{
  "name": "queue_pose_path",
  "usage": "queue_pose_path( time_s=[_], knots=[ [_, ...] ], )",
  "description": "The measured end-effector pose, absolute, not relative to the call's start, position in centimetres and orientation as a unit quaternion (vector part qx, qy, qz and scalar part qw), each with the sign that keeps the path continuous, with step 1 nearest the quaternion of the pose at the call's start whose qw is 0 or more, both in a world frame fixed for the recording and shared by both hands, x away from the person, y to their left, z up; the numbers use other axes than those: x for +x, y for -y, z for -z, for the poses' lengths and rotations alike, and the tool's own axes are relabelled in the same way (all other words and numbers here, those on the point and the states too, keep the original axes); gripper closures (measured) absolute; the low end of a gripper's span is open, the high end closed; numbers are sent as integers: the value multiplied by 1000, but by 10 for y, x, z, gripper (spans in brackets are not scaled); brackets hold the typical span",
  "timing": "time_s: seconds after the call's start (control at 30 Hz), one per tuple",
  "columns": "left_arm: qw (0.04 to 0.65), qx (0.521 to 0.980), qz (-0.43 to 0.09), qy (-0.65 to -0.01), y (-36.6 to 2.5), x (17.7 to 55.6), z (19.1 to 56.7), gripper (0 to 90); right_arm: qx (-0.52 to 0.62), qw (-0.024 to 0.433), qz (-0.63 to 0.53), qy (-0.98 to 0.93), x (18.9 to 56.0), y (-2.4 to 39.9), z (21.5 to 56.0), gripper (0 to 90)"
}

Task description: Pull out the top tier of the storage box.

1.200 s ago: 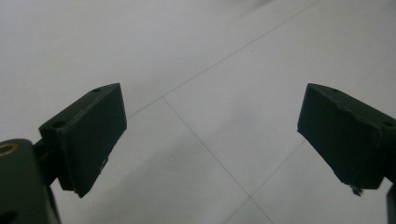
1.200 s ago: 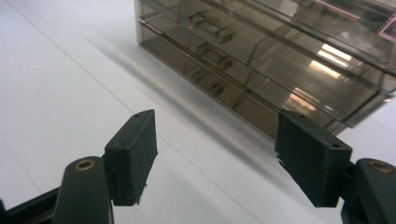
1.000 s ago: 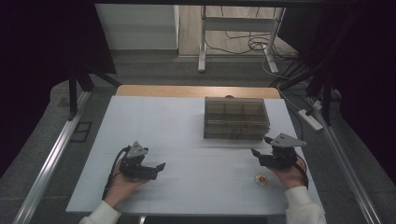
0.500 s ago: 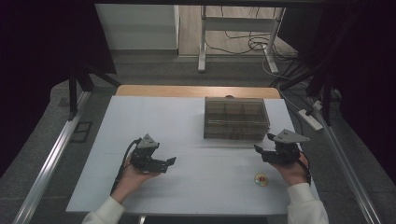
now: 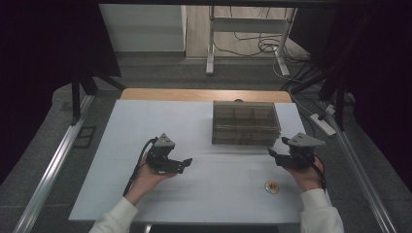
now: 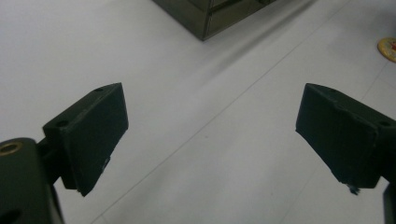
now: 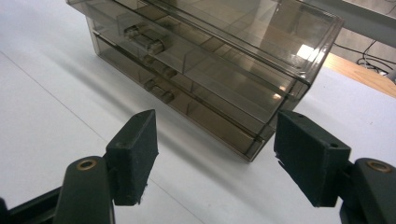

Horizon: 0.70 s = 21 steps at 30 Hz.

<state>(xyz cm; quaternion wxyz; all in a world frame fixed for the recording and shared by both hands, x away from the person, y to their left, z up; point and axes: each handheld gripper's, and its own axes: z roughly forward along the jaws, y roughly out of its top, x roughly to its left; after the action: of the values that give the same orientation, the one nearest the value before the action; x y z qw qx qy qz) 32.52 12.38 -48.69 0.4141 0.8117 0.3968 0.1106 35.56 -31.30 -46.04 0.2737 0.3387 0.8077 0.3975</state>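
Since the earlier high-view frame, my left gripper [image 5: 185,164] has travelled inward across the white table [image 5: 145,121], toward the middle, while my right gripper [image 5: 273,155] has kept its spot. From the high view, the smoky clear drawer box [image 5: 245,122] sits just ahead of the right gripper and well off to the right and ahead of the left one; a small round yellow-and-red token [image 5: 271,187] lies on the table just behind the right gripper, near my right hand [image 5: 306,174]. From the left gripper view, my jaws stand wide apart with nothing but bare table between them; a corner of the drawer box [image 6: 219,14] shows ahead and the token [image 6: 387,48] lies off past the right-hand jaw. From the right gripper view, my jaws are also spread with nothing gripped, and the drawer box [image 7: 205,60] stands close ahead of them, apart from the pads, its small drawer knobs [image 7: 144,39] facing me.
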Motion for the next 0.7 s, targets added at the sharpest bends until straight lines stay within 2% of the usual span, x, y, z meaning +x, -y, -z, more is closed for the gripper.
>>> queue_pose_path(
  time_s=[0.7],
  knots=[
    [417,823,-109,-371,-88,347,479,91,358,281,-390,-801,371,322,462,311]
  ],
)
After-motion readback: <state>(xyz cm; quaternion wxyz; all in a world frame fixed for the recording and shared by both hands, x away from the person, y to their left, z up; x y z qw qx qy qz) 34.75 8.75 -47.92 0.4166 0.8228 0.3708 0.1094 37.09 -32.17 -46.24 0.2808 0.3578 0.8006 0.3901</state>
